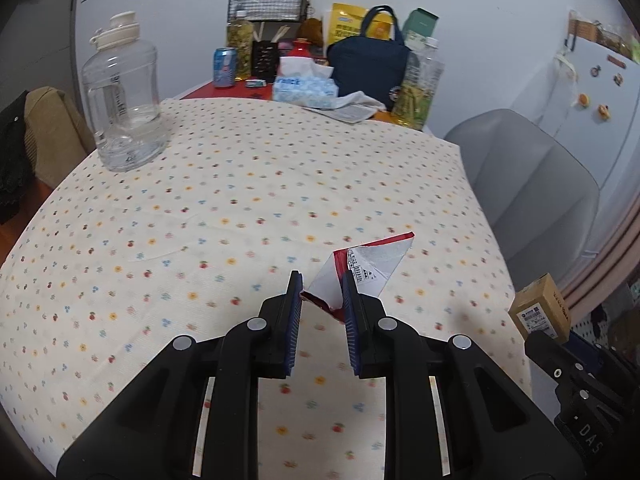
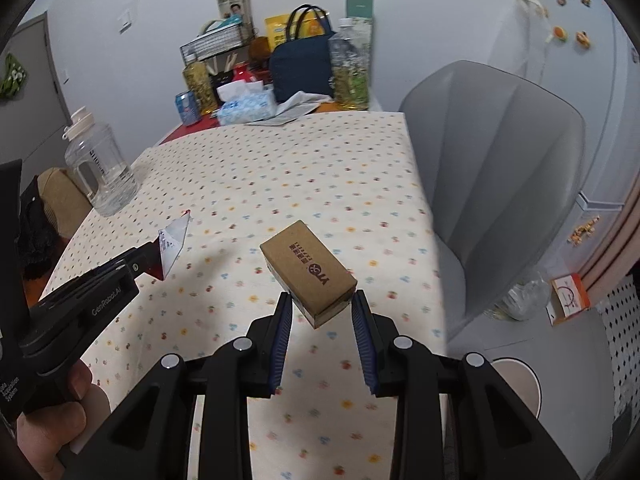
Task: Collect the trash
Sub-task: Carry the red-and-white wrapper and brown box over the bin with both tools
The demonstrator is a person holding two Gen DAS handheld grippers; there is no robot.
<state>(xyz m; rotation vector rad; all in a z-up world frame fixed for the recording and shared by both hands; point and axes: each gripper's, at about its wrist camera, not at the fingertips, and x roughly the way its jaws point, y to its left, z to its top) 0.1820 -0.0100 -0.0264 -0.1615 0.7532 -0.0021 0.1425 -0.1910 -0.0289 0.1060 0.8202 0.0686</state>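
My left gripper point(image 1: 321, 286) is shut on a flattened red and silver carton point(image 1: 368, 268) and holds it above the dotted tablecloth point(image 1: 240, 208). The carton also shows in the right wrist view point(image 2: 173, 246), sticking out of the left gripper point(image 2: 154, 258). My right gripper point(image 2: 321, 300) is shut on a small brown cardboard box point(image 2: 310, 270) and holds it tilted above the table. That box shows at the right edge of the left wrist view point(image 1: 542, 308).
A clear water jug point(image 1: 122, 100) stands at the table's far left. A tissue pack point(image 1: 304, 88), a blue can point(image 1: 225, 67), a navy bag point(image 1: 370, 60) and bottles crowd the far end. A grey chair point(image 2: 500, 168) stands right of the table.
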